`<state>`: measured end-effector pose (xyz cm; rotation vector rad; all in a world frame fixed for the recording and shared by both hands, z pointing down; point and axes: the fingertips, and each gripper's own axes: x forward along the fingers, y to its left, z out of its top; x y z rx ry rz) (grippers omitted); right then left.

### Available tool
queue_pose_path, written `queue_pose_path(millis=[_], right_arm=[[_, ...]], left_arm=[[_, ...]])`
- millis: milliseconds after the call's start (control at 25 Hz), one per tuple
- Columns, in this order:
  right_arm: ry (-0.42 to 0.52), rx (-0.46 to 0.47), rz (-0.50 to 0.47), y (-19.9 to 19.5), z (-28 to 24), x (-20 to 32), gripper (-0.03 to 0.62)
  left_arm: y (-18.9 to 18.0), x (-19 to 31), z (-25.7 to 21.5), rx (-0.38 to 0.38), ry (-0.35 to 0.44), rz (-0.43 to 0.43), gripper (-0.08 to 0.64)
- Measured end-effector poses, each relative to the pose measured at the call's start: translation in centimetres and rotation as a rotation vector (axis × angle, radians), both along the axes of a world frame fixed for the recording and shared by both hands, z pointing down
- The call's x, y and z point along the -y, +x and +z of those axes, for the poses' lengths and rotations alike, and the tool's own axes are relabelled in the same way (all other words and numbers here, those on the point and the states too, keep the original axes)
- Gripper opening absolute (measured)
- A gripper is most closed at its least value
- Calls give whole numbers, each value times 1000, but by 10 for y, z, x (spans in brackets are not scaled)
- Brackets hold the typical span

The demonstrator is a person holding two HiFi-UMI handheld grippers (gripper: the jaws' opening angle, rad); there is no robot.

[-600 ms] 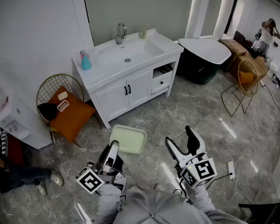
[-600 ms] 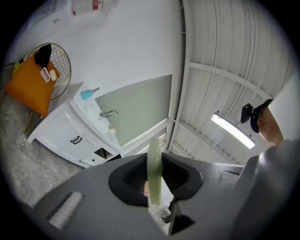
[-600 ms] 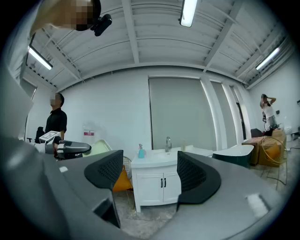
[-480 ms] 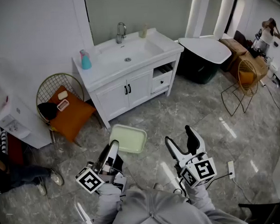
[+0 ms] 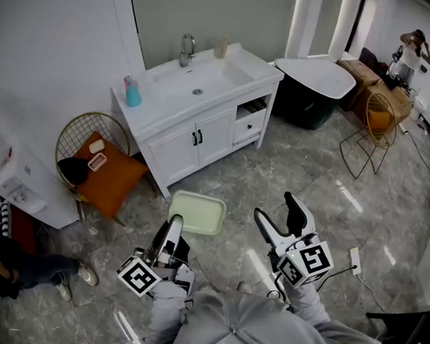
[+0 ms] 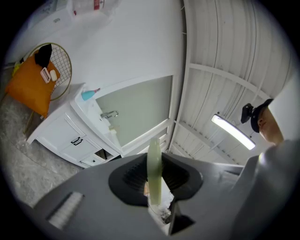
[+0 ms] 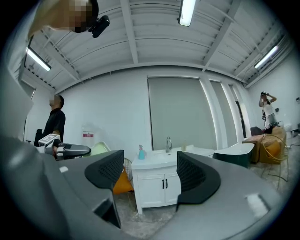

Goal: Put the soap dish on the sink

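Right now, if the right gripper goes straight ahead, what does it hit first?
Probably the white cabinet under the sink: it sits centred between the right gripper's open jaws, with only bare floor before it. Depth is unclear.

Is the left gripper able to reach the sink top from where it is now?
Probably not yet: the left gripper, shut on the soap dish, is well short of the sink, with floor between. Nothing blocks the way, so stepping closer should do.

I see the soap dish (image 6: 154,157) only edge-on between my left tongs (image 6: 154,180); the object (image 5: 222,49) beside the faucet (image 5: 186,49) is too small to name.
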<state>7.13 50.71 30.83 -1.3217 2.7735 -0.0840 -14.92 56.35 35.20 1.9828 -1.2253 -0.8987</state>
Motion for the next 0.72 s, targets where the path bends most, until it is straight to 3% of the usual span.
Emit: queue_pose_path(millis=[440,720], right_arm=[[-15,25,71,-23,1,4,354],[-31,34,144,-18,8,17,354]], left_arm=[[-25,21,-6,-16,35,80,126],[-36,44,3,7,2,121,124]])
